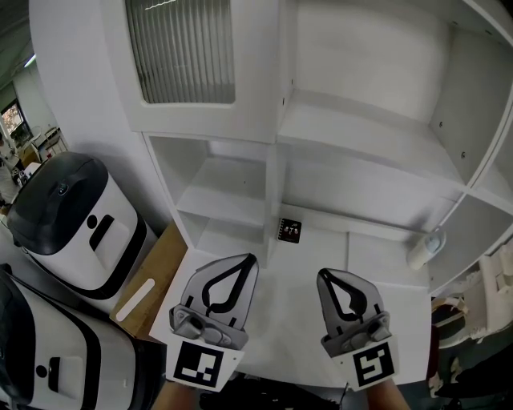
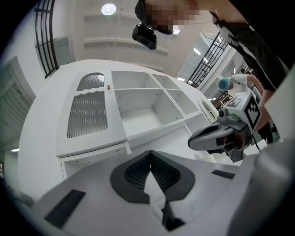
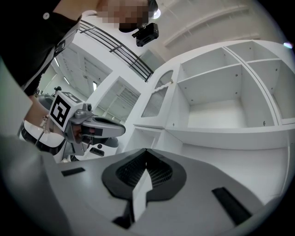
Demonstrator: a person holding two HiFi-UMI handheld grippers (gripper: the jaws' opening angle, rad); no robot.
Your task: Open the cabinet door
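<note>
- Bright, even indoor light fills all views; the white cabinet [image 1: 369, 144] looks almost washed out in the head view, with soft grey shadows inside its compartments.
- A round ceiling lamp [image 2: 109, 8] glares in the left gripper view.
- Both gripper views bend strongly towards the edges, with dark rounded corners.
- The nearest surfaces look soft and out of focus.

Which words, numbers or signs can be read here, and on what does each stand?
No words or numbers are readable.
The left hand-held gripper and right hand-held gripper bear black-and-white square patterns, no letters.
On the cabinet, a small black tag: too small to read.
</note>
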